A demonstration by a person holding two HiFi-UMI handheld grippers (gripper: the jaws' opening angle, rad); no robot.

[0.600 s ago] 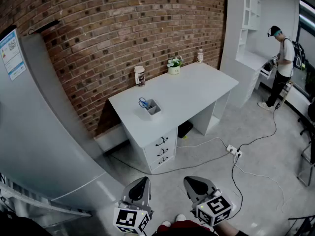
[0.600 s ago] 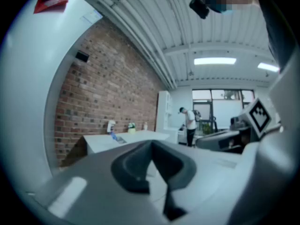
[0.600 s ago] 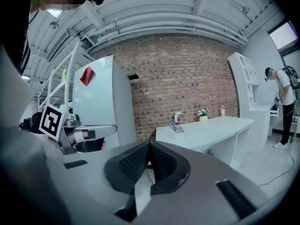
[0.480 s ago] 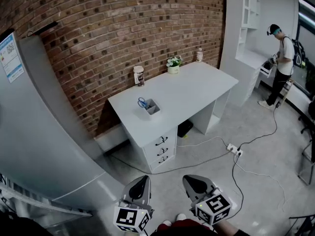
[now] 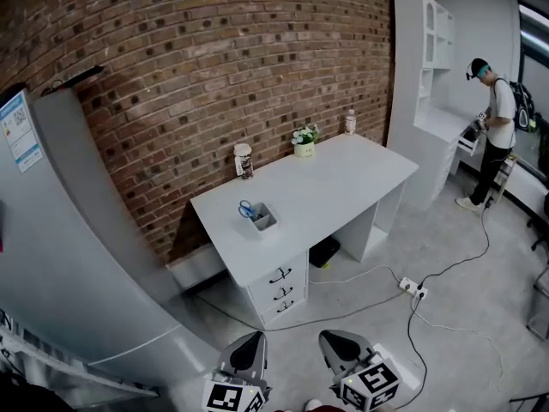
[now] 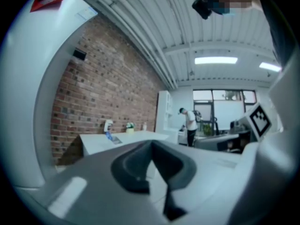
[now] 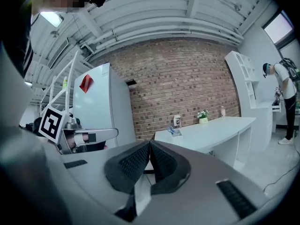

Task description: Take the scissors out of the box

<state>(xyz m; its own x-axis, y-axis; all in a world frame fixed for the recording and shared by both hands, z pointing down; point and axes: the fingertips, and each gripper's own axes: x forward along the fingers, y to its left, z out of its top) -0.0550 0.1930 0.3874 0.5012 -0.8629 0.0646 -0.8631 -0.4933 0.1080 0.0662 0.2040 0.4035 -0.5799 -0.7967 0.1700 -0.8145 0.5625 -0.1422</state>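
Note:
Blue-handled scissors (image 5: 247, 208) stand in a small grey box (image 5: 262, 219) near the left end of the white desk (image 5: 343, 174). Both grippers hang at the bottom of the head view, far from the desk, over the floor. My left gripper (image 5: 251, 345) is shut with nothing in it. My right gripper (image 5: 339, 344) is shut and empty too. In the right gripper view the box with the scissors (image 7: 174, 131) shows small in the distance above the closed jaws (image 7: 150, 144). The left gripper view shows the scissors (image 6: 108, 136) far off on the desk.
A tall grey fridge (image 5: 77, 256) stands at the left. A jar (image 5: 244, 160), a small plant (image 5: 304, 137) and a bottle (image 5: 350, 123) line the desk's back edge by the brick wall. A power strip and cables (image 5: 410, 288) lie on the floor. A person (image 5: 493, 127) stands at the right by white shelves.
The head view has tilted up a little, so the desk and grippers sit lower in the picture. Both grippers stay shut and side by side.

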